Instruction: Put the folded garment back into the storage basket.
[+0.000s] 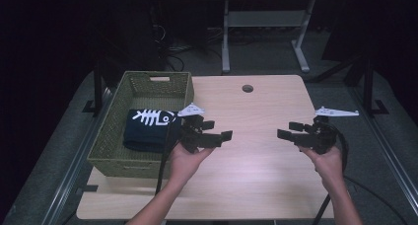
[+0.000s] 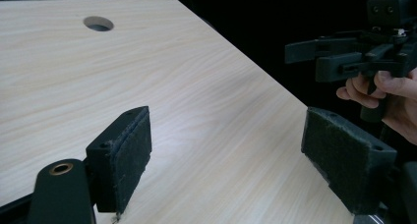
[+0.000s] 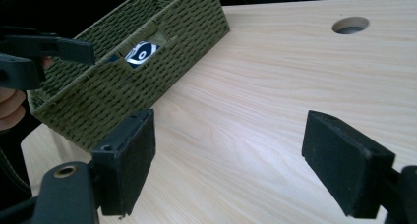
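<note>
Both grippers' felt-padded fingers [image 2: 125, 157] wide apart, empty; woven basket [image 1: 114, 156] with probably folded cloth [image 1: 145, 129]

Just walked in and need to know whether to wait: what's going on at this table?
A person holds the left gripper and the right gripper above the bare wooden table, jaws open and empty, facing each other. A folded dark shirt with a white fishbone print lies inside the green woven basket at the table's left side. Neither gripper touches the shirt or basket at this moment.
</note>
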A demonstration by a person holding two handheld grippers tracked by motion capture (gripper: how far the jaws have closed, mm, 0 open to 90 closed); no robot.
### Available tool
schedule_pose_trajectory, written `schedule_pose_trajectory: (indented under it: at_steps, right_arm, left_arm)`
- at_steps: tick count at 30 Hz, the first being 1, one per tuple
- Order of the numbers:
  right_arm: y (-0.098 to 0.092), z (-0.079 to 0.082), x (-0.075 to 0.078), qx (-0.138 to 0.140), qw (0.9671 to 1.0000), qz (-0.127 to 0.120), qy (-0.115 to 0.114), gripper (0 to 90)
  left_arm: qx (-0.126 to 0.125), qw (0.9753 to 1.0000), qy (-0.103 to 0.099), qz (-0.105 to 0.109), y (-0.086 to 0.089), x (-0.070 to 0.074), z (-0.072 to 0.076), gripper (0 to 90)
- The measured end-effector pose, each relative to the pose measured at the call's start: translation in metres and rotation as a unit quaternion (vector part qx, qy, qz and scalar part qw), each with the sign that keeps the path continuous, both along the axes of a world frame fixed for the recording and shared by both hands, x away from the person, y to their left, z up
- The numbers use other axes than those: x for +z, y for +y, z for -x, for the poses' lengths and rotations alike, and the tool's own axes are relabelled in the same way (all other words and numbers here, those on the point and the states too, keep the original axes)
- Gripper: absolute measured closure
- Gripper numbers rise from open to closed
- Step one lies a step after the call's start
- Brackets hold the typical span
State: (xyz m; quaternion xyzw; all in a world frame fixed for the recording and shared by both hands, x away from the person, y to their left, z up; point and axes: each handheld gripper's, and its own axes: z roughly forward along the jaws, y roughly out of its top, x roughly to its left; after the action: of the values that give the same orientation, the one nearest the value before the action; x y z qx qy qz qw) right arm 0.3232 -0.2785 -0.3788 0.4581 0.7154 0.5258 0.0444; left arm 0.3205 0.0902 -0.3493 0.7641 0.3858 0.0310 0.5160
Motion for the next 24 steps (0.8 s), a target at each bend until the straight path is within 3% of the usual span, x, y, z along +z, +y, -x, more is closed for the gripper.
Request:
schedule_pose_trajectory:
  at_steps: [8,24]
  right_arm:
    - [-0.016,0.012,-0.011,-0.013,0.9999,0.002,0.000,20.1]
    - [-0.044,0.038,-0.039,-0.032,0.9995,-0.003,0.006,19.7]
  left_arm:
    - [-0.013,0.9999,-0.005,-0.009,-0.018,-0.012,0.011,19.0]
    - [-0.024,0.9995,-0.011,-0.018,-0.037,-0.042,0.028,19.0]
